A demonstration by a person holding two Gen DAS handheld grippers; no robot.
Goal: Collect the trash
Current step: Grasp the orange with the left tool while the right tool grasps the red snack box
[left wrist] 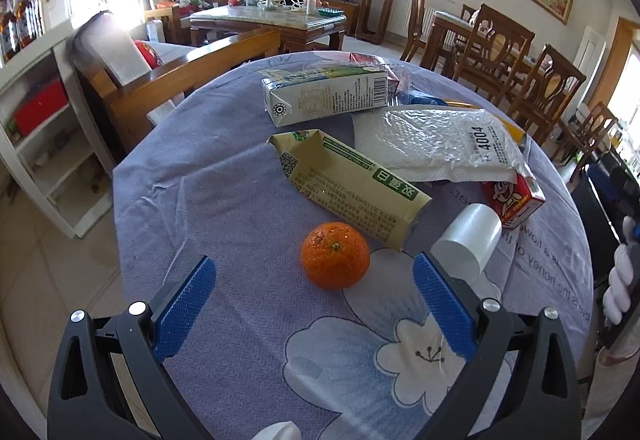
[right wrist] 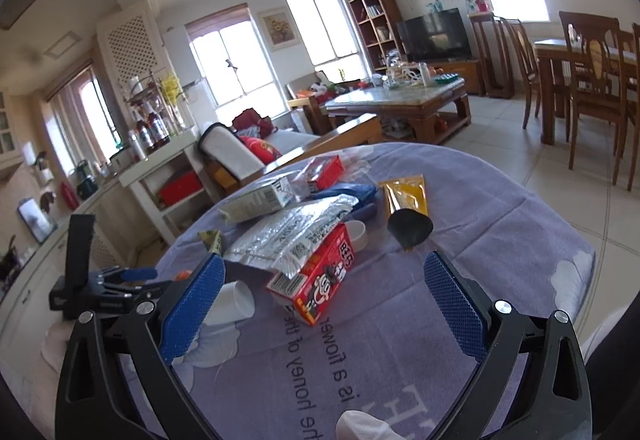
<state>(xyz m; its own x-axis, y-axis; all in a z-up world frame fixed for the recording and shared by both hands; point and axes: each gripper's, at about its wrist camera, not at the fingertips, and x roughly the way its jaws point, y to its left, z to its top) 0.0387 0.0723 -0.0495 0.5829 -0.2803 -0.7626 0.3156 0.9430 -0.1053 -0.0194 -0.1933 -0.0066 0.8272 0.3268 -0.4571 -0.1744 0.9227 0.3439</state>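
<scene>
Left wrist view: left tongs (left wrist: pixel 314 272) gape empty near the orange (left wrist: pixel 335 255); right tongs (right wrist: pixel 324 278) likewise, near the red carton (right wrist: pixel 316 280). Trash all on the table (left wrist: pixel 200 168); collecting apparently not begun.

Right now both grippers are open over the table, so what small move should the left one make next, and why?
Probably ease the left gripper forward past the orange, which is fruit rather than trash, toward the crumpled yellow carton lying just behind it. Its jaws are open and empty, and that carton is the nearest trash ahead.
</scene>
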